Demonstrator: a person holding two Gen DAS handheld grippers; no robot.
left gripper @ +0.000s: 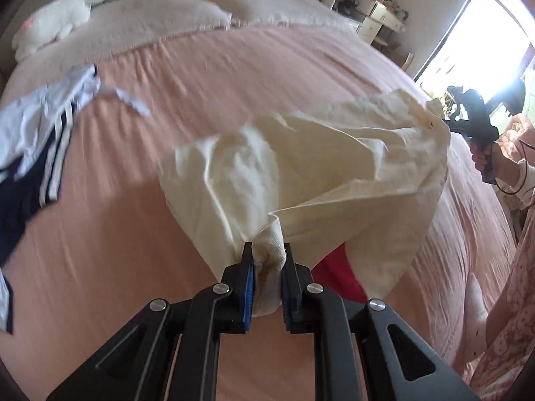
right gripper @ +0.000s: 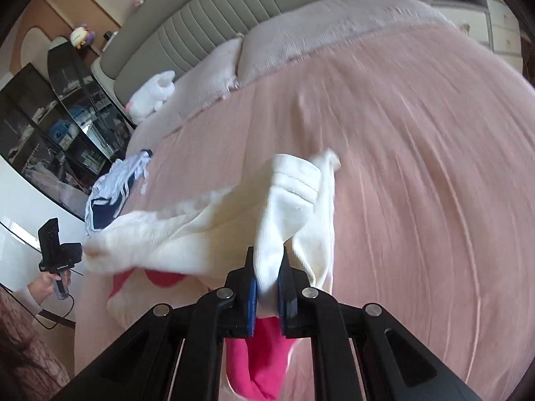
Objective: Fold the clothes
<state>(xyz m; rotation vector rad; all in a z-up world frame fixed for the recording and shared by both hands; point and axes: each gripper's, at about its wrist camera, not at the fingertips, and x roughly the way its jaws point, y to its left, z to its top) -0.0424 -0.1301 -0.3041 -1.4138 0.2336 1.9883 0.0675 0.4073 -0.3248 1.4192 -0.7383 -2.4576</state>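
Note:
A cream white garment hangs stretched in the air above the pink bed. My left gripper is shut on one ribbed edge of it. My right gripper is shut on the other end of the same garment. The right gripper also shows in the left wrist view, at the garment's far corner. The left gripper shows in the right wrist view, at the garment's left end. A pink-red garment lies on the bed under the white one and also shows in the left wrist view.
A navy and white striped garment lies on the bed's left side, also seen in the right wrist view. Pillows and a white plush toy are at the headboard. A dresser stands beyond the bed.

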